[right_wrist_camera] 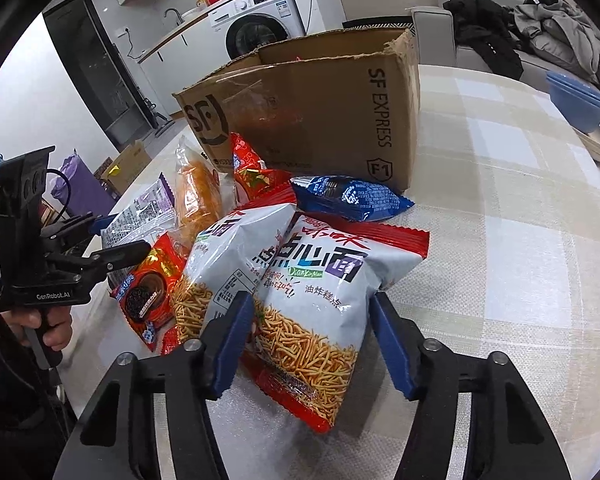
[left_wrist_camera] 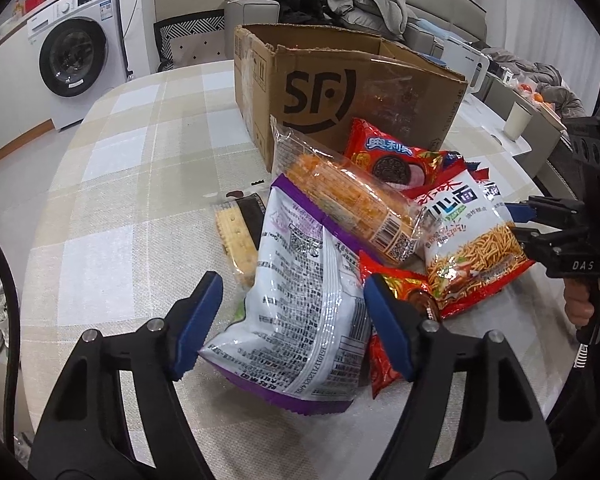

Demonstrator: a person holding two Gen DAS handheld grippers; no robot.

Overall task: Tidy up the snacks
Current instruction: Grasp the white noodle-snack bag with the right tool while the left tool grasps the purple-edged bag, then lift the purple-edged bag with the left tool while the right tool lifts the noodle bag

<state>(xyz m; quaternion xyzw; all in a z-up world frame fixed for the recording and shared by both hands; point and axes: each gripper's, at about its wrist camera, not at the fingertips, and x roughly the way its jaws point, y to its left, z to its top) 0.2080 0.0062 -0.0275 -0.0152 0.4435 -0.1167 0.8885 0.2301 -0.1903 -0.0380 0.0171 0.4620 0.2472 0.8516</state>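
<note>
My left gripper point(left_wrist_camera: 294, 326) straddles a white and purple snack bag point(left_wrist_camera: 300, 312) that lies printed side up on the pile. Its blue pads point(left_wrist_camera: 198, 320) stand close against the bag's two sides, and a strip of table shows beside the left pad. My right gripper point(right_wrist_camera: 312, 340) is shut on a white and red fried-noodle snack bag point(right_wrist_camera: 320, 300), its pads point(right_wrist_camera: 392, 344) against both edges. A second noodle bag point(right_wrist_camera: 220, 276), an orange cracker pack point(left_wrist_camera: 352, 208), red Oreo packs point(left_wrist_camera: 384, 160) and a blue pack point(right_wrist_camera: 348, 196) lie around them. An open cardboard box point(left_wrist_camera: 340, 92) stands behind.
The checked tablecloth point(left_wrist_camera: 112, 200) covers the table, and a flat biscuit pack point(left_wrist_camera: 236, 236) lies left of the pile. Blue bowls point(right_wrist_camera: 576, 100) stand at the far right edge and a paper cup point(left_wrist_camera: 518, 120) to the right. A sofa with clothes and a washing machine stand beyond.
</note>
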